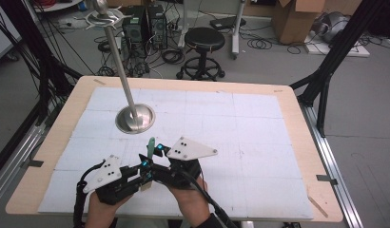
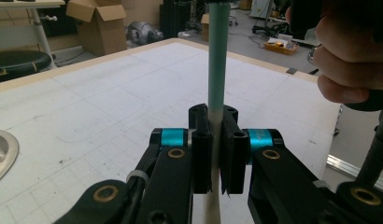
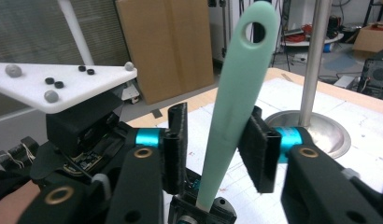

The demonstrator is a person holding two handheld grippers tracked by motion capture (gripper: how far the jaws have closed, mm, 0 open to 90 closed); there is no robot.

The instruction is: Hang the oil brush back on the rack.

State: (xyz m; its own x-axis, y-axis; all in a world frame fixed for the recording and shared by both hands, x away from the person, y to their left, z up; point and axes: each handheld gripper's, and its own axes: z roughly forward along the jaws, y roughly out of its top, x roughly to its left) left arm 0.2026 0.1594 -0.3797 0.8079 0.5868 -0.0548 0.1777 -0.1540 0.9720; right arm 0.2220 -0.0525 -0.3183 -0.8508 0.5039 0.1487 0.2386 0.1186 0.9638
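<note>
White-covered table (image 1: 259, 142), steel stand base (image 1: 135, 118) at far left. Near edge, left gripper (image 2: 216, 158) clamped narrow on the pale-green handle (image 3: 231, 116). Long axis upright, holed end pointing up, leaning slightly. Right gripper (image 3: 217, 149) straddling the handle, 2 jaws part-open; right pad close against it, left pad apart.

Left gripper (image 2: 216, 154) fingers clamped shut; right gripper (image 3: 222, 144) fingers stand apart, side by side.
</note>
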